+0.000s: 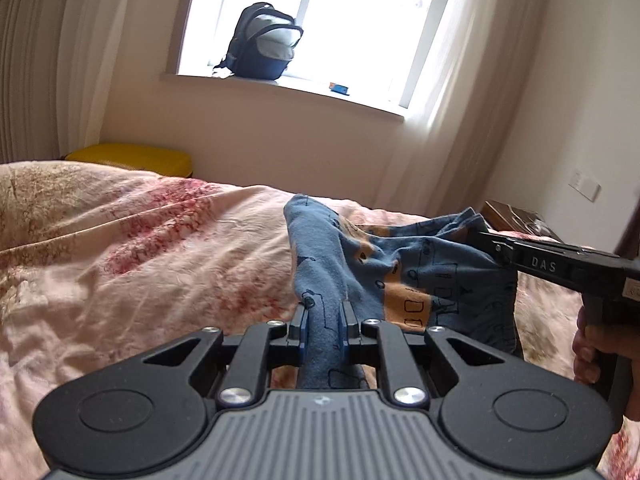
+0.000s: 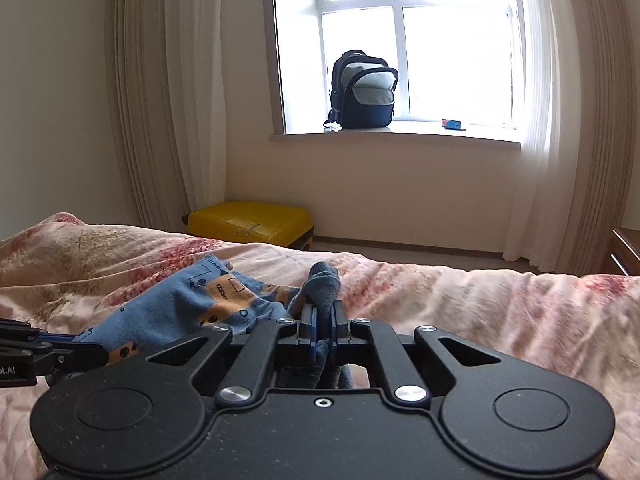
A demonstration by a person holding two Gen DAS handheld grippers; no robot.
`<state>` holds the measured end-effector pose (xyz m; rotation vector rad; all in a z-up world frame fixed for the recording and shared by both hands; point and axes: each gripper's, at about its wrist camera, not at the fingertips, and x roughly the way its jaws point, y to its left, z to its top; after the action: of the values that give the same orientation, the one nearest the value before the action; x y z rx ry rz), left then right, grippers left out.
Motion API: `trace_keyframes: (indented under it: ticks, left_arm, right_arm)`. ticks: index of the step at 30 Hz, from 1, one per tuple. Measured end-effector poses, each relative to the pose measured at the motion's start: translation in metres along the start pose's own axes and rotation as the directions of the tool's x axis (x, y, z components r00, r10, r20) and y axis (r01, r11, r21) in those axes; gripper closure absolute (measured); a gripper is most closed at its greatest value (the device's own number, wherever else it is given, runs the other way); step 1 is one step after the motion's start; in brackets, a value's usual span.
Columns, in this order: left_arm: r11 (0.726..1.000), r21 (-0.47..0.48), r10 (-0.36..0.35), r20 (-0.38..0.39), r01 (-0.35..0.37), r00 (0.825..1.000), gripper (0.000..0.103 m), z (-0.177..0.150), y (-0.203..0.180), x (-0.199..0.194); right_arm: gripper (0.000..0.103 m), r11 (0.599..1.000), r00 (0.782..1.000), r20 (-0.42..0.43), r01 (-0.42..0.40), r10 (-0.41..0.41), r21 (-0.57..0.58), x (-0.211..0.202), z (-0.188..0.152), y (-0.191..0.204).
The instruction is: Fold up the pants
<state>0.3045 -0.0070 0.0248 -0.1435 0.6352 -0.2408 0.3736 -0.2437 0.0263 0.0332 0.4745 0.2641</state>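
Presently, item one: pants [image 1: 400, 276], one pair, blue knit with orange and outline print, small in cut. They are held up just above the bed [image 1: 140, 248] between the two grippers, the cloth sagging between them toward the quilt, with one bunched part standing up on the far side.

Handling, as judged: light, soft, wholly limp; no stiffness to hold a crease unaided. Not fragile and not slippery, though a thin pinch of knit may creep out of smooth pads under a pull. Best hold: the thicker hemmed edges, waistband or cuffs, taken at two corners well apart so the cloth hangs flat. Which edge each gripper has now cannot be told.

Left gripper [image 1: 323, 316]: one, clamped on a fold of the blue cloth, which runs back between its fingers.
Right gripper [image 2: 323, 318]: one, likewise closed on a gathered wad of the same cloth; in the left wrist view it enters from the right, a hand on its handle.

Surroundings, counted:
- Bed, one, pink floral quilt, rumpled.
- Backpack [image 2: 364, 90], one, dark, open, on the windowsill.
- Small blue box [image 2: 453, 124], one, on the sill, right of the backpack.
- Yellow suitcase [image 2: 248, 222], one, on the floor beyond the bed.
- Wooden nightstand [image 2: 626, 250], one, far right.
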Motion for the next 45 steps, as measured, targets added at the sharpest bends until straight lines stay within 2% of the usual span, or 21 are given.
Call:
trace_keyframes:
  ticks: [7, 14, 18, 20, 21, 22, 23, 26, 28, 29, 31, 34, 38, 45]
  left_arm:
    - [0.999, -0.029, 0.025, -0.067, -0.027, 0.997, 0.087, -0.015, 0.018, 0.030]
    - [0.997, -0.069, 0.027, -0.105, -0.035, 0.994, 0.085, -0.025, 0.031, 0.036]
    - [0.994, -0.105, 0.020, -0.124, -0.033, 0.992, 0.081, -0.023, 0.036, 0.036]
    - [0.992, -0.123, 0.020, -0.124, -0.036, 0.992, 0.067, -0.021, 0.039, 0.035]
    - [0.991, -0.128, 0.025, -0.120, -0.041, 0.992, 0.062, -0.020, 0.039, 0.033]
    - [0.990, -0.131, 0.034, -0.115, -0.049, 0.993, 0.047, -0.018, 0.040, 0.031]
    - [0.989, -0.134, 0.045, -0.108, -0.059, 0.993, 0.031, -0.017, 0.040, 0.028]
    - [0.986, -0.145, 0.074, -0.080, -0.085, 0.994, 0.013, -0.013, 0.039, 0.017]
    - [0.983, -0.152, 0.093, -0.068, -0.103, 0.993, 0.006, -0.009, 0.039, 0.011]
    - [0.981, -0.157, 0.104, -0.059, -0.112, 0.993, 0.002, -0.008, 0.039, 0.007]
    - [0.978, -0.161, 0.124, -0.039, -0.129, 0.991, 0.000, -0.006, 0.037, 0.000]
    - [0.973, -0.149, 0.178, -0.013, -0.178, 0.984, 0.000, -0.004, 0.032, -0.011]
    - [0.963, -0.092, 0.258, 0.035, -0.254, 0.966, 0.000, -0.005, 0.019, -0.028]
    - [0.967, -0.040, 0.253, 0.091, -0.250, 0.963, 0.000, -0.015, -0.001, -0.061]
  right_arm:
    - [0.097, 1.000, 0.997, -0.069, 0.021, -0.021, 0.004, 0.039, -0.014, 0.003]
    - [0.095, 0.997, 0.992, -0.106, 0.067, -0.061, 0.048, 0.050, -0.027, -0.009]
    - [0.079, 0.994, 0.992, -0.103, 0.085, -0.077, 0.075, 0.049, -0.029, -0.011]
    - [0.070, 0.993, 0.992, -0.100, 0.088, -0.080, 0.083, 0.048, -0.030, -0.012]
    - [0.062, 0.992, 0.991, -0.100, 0.095, -0.087, 0.084, 0.047, -0.030, -0.011]
    - [0.053, 0.992, 0.991, -0.096, 0.100, -0.092, 0.083, 0.045, -0.030, -0.011]
    - [0.050, 0.992, 0.992, -0.090, 0.099, -0.091, 0.081, 0.042, -0.030, -0.009]
    - [0.032, 0.993, 0.993, -0.071, 0.097, -0.093, 0.065, 0.032, -0.029, -0.004]
    - [0.017, 0.993, 0.994, -0.052, 0.101, -0.098, 0.057, 0.023, -0.028, -0.001]
    - [0.014, 0.993, 0.994, -0.041, 0.106, -0.104, 0.057, 0.018, -0.027, 0.001]
    - [0.003, 0.992, 0.994, -0.018, 0.113, -0.112, 0.063, 0.006, -0.025, 0.002]
    - [0.001, 0.991, 0.993, 0.017, 0.117, -0.118, 0.071, -0.015, -0.023, 0.005]
    - [0.001, 0.989, 0.989, 0.063, 0.126, -0.131, 0.080, -0.044, -0.021, 0.012]
    - [0.001, 0.990, 0.983, 0.140, 0.106, -0.118, 0.091, -0.097, -0.028, 0.031]
